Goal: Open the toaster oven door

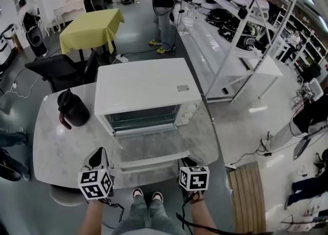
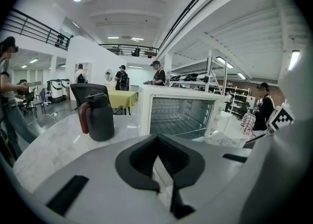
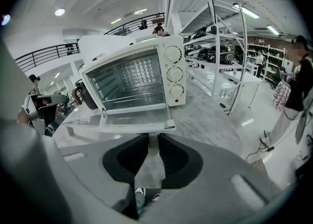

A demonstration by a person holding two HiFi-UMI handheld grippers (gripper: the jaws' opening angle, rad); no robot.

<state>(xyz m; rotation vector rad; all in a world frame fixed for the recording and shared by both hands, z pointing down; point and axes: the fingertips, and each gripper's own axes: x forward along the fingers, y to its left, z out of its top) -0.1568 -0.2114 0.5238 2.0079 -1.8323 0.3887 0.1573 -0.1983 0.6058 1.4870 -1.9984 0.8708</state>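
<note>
Toaster oven door (image 1: 148,149) flat, near table (image 1: 51,147) edge; left gripper (image 1: 99,153) clenched, right gripper (image 1: 186,161) jaws seemingly barely parted

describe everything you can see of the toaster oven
The toaster oven is a white, boxy, metal-looking unit standing upright on the grey marble-look table. Its glass-paned door is fully open, lying flat toward the person, with a white bar handle along its front edge. Inside are a shiny cavity and a wire rack. Three white knobs stack down the front's right side, above a small red light.
</note>
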